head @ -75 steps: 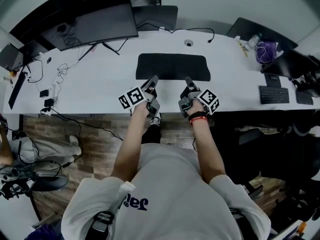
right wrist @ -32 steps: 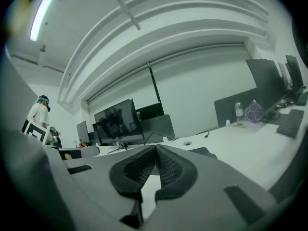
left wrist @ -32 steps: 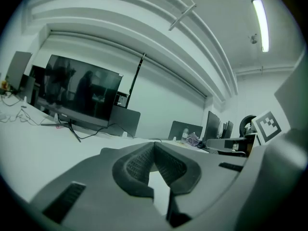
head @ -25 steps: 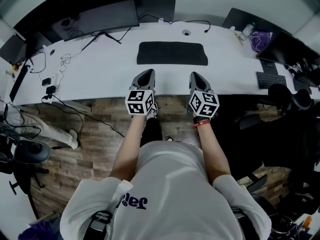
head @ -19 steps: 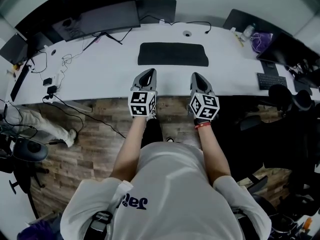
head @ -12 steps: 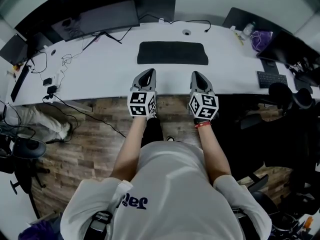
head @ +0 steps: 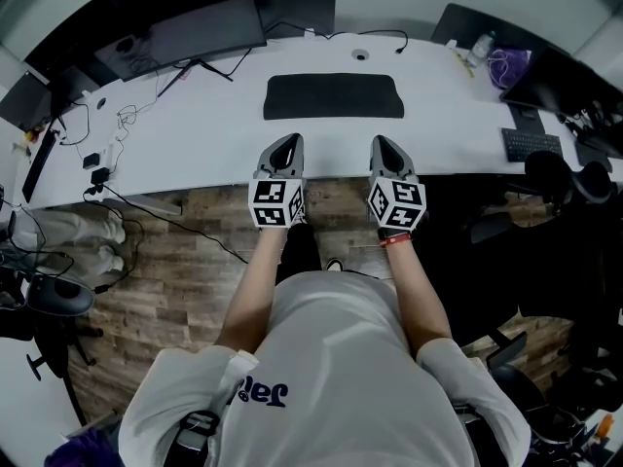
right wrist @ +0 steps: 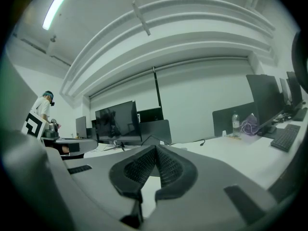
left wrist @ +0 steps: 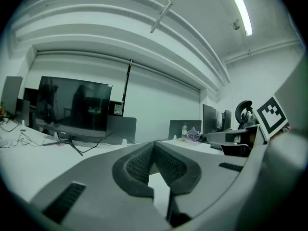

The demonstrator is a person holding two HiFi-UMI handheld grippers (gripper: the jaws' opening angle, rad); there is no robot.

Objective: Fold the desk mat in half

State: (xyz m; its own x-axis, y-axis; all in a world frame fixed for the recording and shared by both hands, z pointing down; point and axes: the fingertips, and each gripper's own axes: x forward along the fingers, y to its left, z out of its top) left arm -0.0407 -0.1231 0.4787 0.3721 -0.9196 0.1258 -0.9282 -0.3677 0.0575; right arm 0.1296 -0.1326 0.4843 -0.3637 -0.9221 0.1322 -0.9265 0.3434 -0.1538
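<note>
A dark desk mat [head: 334, 96] lies on the white desk [head: 195, 134], well beyond both grippers and untouched. My left gripper [head: 284, 145] is held near the desk's front edge, left of centre, shut with nothing between its tips. My right gripper [head: 383, 145] sits level with it to the right, also shut and empty. In the left gripper view the left gripper [left wrist: 154, 144] has its textured pads meeting at the tip; the right gripper [right wrist: 155, 148] looks the same in the right gripper view. Both point level across the desk, and the mat is hidden behind the jaws there.
A monitor [head: 180, 37] and loose cables [head: 117, 125] occupy the desk's back left. A keyboard [head: 531, 144] and a purple bundle [head: 506, 66] lie at the right. Office chairs [head: 565, 178] stand right of the person, another chair base [head: 54, 300] at the left over wooden floor.
Three seconds ago both grippers were at the mat's near edge; they have since drawn back to the desk's front edge and stayed there, shut. The head view shifted slightly.
</note>
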